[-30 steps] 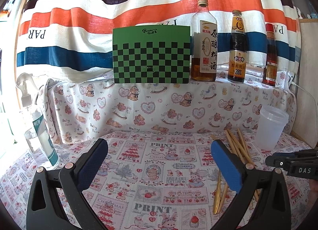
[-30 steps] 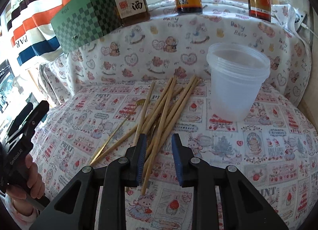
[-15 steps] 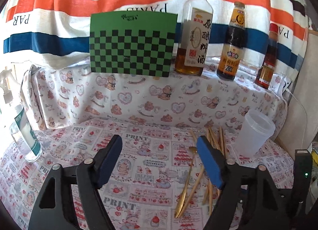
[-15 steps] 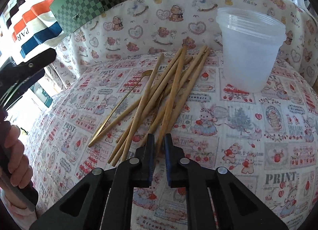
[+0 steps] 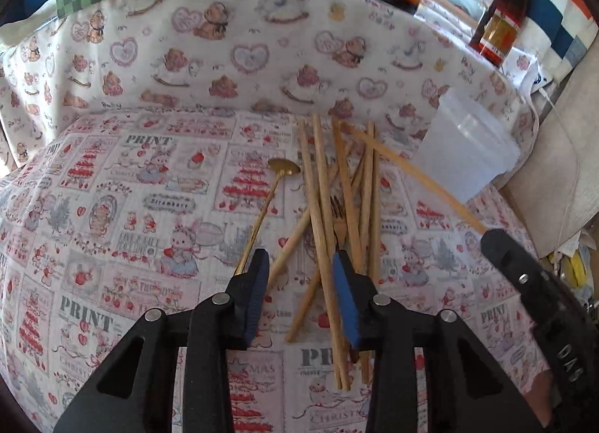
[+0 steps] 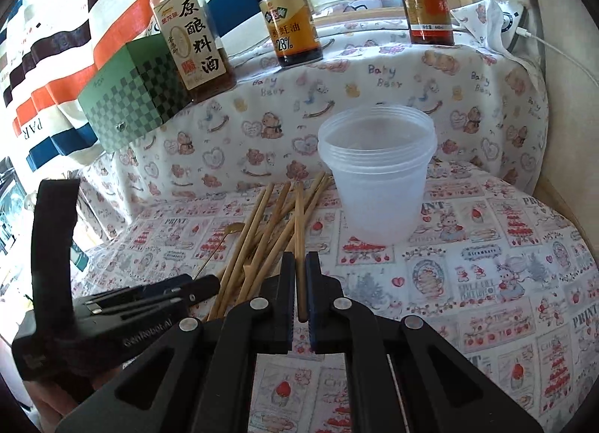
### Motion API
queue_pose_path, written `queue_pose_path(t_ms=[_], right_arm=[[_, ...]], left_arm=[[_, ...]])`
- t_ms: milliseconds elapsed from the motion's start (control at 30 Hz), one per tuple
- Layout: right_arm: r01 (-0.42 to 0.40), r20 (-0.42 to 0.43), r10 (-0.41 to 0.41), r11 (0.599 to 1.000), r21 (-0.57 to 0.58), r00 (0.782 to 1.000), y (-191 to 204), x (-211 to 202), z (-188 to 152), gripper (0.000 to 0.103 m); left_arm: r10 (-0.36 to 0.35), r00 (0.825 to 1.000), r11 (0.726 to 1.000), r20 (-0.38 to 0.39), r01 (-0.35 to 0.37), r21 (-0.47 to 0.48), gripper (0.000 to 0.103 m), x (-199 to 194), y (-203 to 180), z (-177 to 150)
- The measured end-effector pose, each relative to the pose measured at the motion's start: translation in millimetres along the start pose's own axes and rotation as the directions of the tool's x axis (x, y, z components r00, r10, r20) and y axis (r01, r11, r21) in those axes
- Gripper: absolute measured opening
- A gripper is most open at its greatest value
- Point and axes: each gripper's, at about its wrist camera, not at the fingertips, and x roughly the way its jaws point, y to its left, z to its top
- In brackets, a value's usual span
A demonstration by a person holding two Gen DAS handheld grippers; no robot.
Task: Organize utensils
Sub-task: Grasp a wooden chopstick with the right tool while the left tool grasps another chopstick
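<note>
You are pinching one wooden chopstick point(image 6: 299, 231) by its end in the right gripper point(image 6: 300, 294), plastic cup point(image 6: 378, 174) at 1 o'clock, while the left gripper point(image 5: 301, 283) is hanging part-open over the chopstick pile point(image 5: 337, 216); the stick is likely pivoting and missing the rim.

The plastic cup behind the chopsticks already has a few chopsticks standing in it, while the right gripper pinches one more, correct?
Not quite. The plastic cup is empty, as the right wrist view shows. The other chopsticks lie on the tablecloth beside it. The right gripper does pinch one chopstick.
</note>
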Motion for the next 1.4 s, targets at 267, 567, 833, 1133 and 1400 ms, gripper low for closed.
queue_pose_path(t_ms=[267,567,833,1133,1400], right_arm=[[0.024,-0.011,-0.025,0.999,-0.027,1.000,2.8,4.4,-1.4,0.006],[0.018,-0.006,-0.019,0.999,-0.026,1.000,2.8,5.9,-2.5,0.006],[0.015,0.212,0.004,0.996,-0.089,0.977,14.7,-33.8,1.7,0.006],[-0.007,0.228,0.020,0.998,-0.058,0.974,8.6,-39.6,7.1,0.006],[-0.031,0.339,0.047,0.998,-0.054,0.940,7.0,-67.8,7.5,0.006]], left_arm=[[-0.049,0.998,0.999,-0.030,0.049,0.017,0.017,3.0,2.2,-10.9],[0.002,0.984,0.999,0.179,-0.010,0.043,0.005,-31.5,4.5,-15.9],[-0.051,0.908,0.999,0.417,0.052,0.010,0.005,-86.4,22.2,-7.8],[-0.141,0.903,0.986,0.407,0.167,-0.028,0.005,-91.8,40.7,-3.2],[-0.136,0.900,0.986,0.413,0.164,-0.034,0.005,-92.1,43.8,-2.2]])
